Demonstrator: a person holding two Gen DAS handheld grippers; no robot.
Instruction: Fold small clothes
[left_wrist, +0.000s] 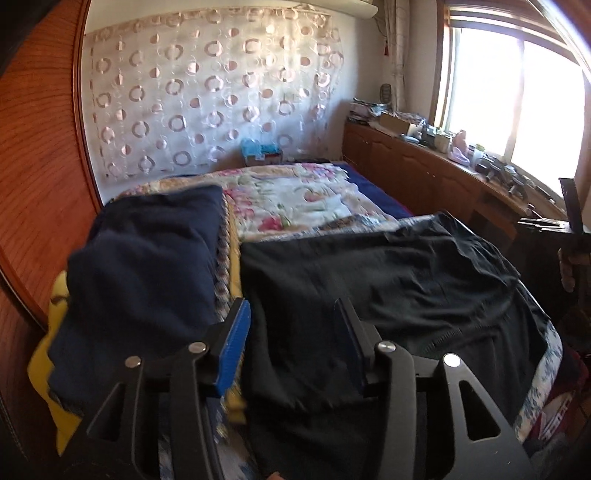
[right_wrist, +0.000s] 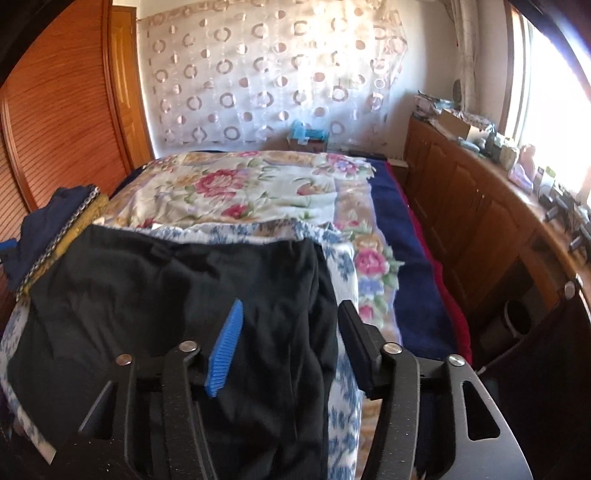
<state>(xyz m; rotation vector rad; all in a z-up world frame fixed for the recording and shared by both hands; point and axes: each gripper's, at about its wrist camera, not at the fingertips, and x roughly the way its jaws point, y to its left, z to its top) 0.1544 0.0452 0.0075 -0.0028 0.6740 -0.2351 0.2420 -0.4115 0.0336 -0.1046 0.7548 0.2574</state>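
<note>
Item: black garment (left_wrist: 388, 273) lies spread on the bed (right_wrist: 258, 192), long axis left-right | Left tool (left_wrist: 295, 343): released, over its near-left edge | Right tool (right_wrist: 291, 343): released, astride its near-right edge | Your tools bracket the near hem; fold away, toward the far edge.

A bedroom beyond the laundry

A floral quilt (right_wrist: 236, 188) covers the bed, a sheer circle-patterned curtain (left_wrist: 207, 92) hangs on the far wall, and a wooden cabinet (right_wrist: 465, 206) runs under the bright window (left_wrist: 517, 103) (its top crowded with small clutter); louvered wooden doors (right_wrist: 55, 122) stand left.
</note>
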